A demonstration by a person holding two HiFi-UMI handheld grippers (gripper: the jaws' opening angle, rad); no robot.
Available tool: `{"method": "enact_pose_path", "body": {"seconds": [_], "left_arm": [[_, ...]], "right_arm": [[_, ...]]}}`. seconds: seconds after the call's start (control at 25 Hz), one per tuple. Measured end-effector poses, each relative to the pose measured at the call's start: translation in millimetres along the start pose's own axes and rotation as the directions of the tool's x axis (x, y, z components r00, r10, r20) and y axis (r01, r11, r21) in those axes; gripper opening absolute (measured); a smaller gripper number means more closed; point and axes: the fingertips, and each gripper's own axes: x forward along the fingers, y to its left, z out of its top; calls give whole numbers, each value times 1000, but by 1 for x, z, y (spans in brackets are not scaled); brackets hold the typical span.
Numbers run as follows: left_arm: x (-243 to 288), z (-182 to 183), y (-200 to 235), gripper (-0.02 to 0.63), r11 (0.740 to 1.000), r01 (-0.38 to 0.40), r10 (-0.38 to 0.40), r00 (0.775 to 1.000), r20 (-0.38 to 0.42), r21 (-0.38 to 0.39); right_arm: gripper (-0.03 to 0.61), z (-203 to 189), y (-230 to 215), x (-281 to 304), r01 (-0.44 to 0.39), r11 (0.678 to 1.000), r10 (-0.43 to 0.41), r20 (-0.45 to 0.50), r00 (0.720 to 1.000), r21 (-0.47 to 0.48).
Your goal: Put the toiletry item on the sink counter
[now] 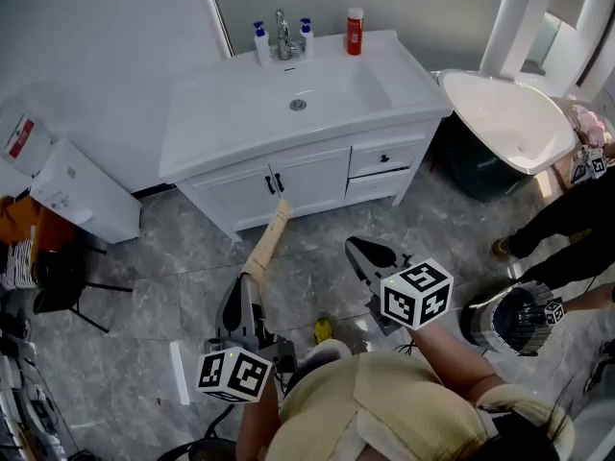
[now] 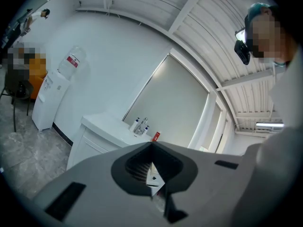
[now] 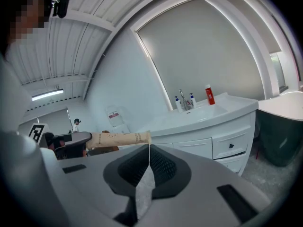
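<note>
Toiletry tube (image 1: 269, 240): beige, long, pinched at its near end by the left gripper (image 1: 252, 279). Its long axis points forward at the sink counter (image 1: 211, 123) (straight ahead, well apart). Right gripper (image 1: 360, 250): jaws pressed together, empty, alongside.

Pale yellow top (image 1: 384, 406) on the person, loose and creased, right at the near edge of the head view. The left gripper (image 1: 250, 281) is grey with dark tapering jaws, and the right gripper (image 1: 359, 248) matches it. Each carries a white cube, left cube (image 1: 233, 374) and right cube (image 1: 416, 293), printed with black square markers. Up close, both grey shells show a dark ribbed hollow and black rectangular slots.
</note>
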Motion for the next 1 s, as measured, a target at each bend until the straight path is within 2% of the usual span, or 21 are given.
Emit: {"method": "enact_pose_path", "body": {"seconds": [0.6, 1.0], "left_arm": [[53, 30, 52, 35, 1000, 29, -29, 999, -23, -7], [74, 45, 79, 35, 1000, 19, -19, 999, -31, -10]], "right_arm": [[28, 20, 1, 75, 29, 1000, -29, -7, 1000, -3], [28, 29, 4, 109, 36, 999, -36, -17, 999, -14]]}}
